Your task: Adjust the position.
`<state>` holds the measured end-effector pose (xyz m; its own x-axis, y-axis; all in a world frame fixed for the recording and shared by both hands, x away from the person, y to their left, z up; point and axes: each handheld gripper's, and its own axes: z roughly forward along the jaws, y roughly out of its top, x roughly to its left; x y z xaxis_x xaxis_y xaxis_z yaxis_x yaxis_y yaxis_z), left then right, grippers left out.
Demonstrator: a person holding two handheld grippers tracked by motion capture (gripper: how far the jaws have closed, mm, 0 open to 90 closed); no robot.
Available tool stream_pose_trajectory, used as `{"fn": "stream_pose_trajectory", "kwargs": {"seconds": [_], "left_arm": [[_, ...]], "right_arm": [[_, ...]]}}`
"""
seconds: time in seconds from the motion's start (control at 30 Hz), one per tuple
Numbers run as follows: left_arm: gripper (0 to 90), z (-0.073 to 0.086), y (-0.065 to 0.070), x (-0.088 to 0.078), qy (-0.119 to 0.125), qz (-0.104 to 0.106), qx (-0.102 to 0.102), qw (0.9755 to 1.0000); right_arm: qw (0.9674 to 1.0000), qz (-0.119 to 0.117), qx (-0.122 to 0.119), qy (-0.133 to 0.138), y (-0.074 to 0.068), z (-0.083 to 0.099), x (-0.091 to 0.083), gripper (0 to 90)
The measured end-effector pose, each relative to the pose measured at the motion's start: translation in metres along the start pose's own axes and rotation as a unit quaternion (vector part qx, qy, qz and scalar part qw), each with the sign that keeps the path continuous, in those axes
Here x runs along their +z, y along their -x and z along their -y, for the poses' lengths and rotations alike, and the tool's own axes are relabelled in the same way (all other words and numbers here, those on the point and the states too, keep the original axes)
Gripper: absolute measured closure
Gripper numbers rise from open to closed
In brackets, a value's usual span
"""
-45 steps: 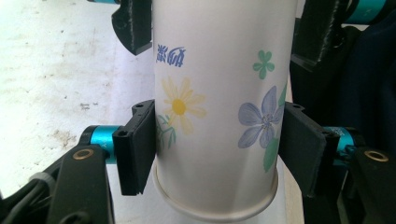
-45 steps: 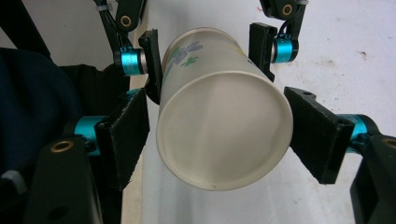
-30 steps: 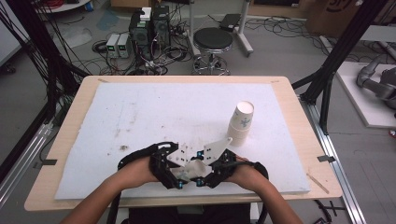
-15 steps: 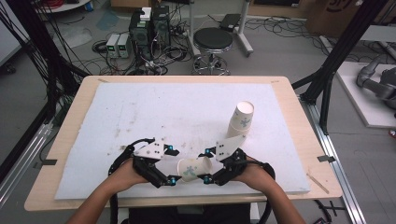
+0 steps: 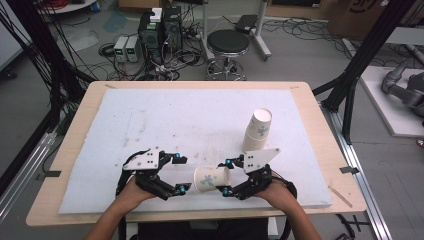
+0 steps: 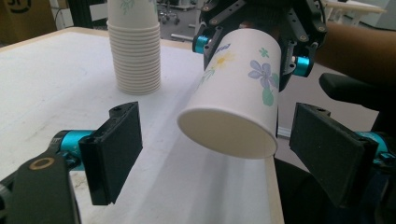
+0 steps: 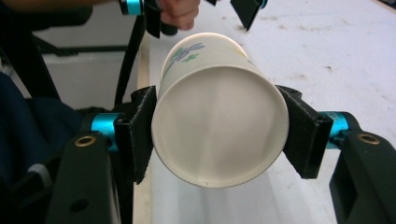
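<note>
Left gripper has let go since a second ago and pulled left; its jaws have just been opening and stand spread, nothing between them. Right gripper pinches the paper cup alone, lying sideways at the near edge of the white foam board. Cup: smooth, tapered, flower print. Ribbed stack of cups stands far right.

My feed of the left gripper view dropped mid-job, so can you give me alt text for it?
A floral paper cup lies sideways, clamped by the right claw, its base toward the camera. The left claw stands open, pads either side and clear of it. A cup stack stands behind on the white table.
</note>
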<state>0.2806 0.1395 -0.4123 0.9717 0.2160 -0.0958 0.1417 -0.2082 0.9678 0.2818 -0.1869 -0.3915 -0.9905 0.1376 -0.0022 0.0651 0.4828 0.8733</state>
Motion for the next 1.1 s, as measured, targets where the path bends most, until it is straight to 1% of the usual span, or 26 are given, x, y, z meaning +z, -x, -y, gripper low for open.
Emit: {"fn": "stream_pose_trajectory", "kwargs": {"seconds": [0.07,0.1,0.13,0.23,0.33,0.37,0.5,0.57,0.7,0.97,1.0,1.1], "left_arm": [[17.1,0.0,0.001,0.002,0.003,0.003,0.001,1.0],[17.2,0.0,0.001,0.003,0.004,0.006,0.002,1.0],[17.1,0.0,0.002,0.006,0.005,0.009,0.004,0.9999],[17.1,0.0,0.003,0.009,0.006,0.013,0.005,0.9999],[17.2,0.001,0.003,0.015,-0.002,0.019,0.008,0.9998],[17.2,0.001,0.003,0.017,-0.003,0.02,0.005,0.9998],[17.2,0.001,0.002,0.018,-0.006,0.021,0.007,0.9997],[17.2,0.001,0.002,0.019,-0.006,0.022,0.004,0.9997],[17.2,0.002,0.002,0.021,-0.009,0.026,0.006,0.9996],[17.1,0.007,0.005,0.03,0.003,0.037,0.005,0.9993],[17.1,0.007,0.005,0.031,0.002,0.037,0.008,0.9993],[17.1,0.008,0.005,0.035,0.005,0.04,0.009,0.9992]], "right_arm": [[1.0,0.002,0.003,0.005,0.0,0.001,-0.001,35.3],[0.9998,0.001,0.009,0.015,-0.001,0.003,-0.002,35.3],[0.9998,0.001,0.011,0.017,-0.001,0.004,-0.002,35.3],[0.9997,-0.002,0.011,0.023,-0.001,0.004,-0.003,35.3],[0.9994,-0.004,0.011,0.032,-0.001,0.004,-0.004,35.4],[0.9994,-0.004,0.01,0.032,-0.001,0.004,-0.004,35.5],[0.9995,-0.006,0.008,0.031,-0.001,0.004,-0.004,36.3],[0.9994,-0.005,0.011,0.032,-0.001,0.004,-0.005,36.6],[0.9994,-0.008,0.008,0.034,-0.001,0.004,-0.005,36.9],[0.9992,-0.009,0.004,0.039,-0.002,0.003,-0.005,37.3],[0.9991,-0.01,0.003,0.041,-0.001,0.003,-0.006,37.3],[0.9987,-0.012,0.006,0.049,-0.001,0.003,-0.007,37.3]]}}
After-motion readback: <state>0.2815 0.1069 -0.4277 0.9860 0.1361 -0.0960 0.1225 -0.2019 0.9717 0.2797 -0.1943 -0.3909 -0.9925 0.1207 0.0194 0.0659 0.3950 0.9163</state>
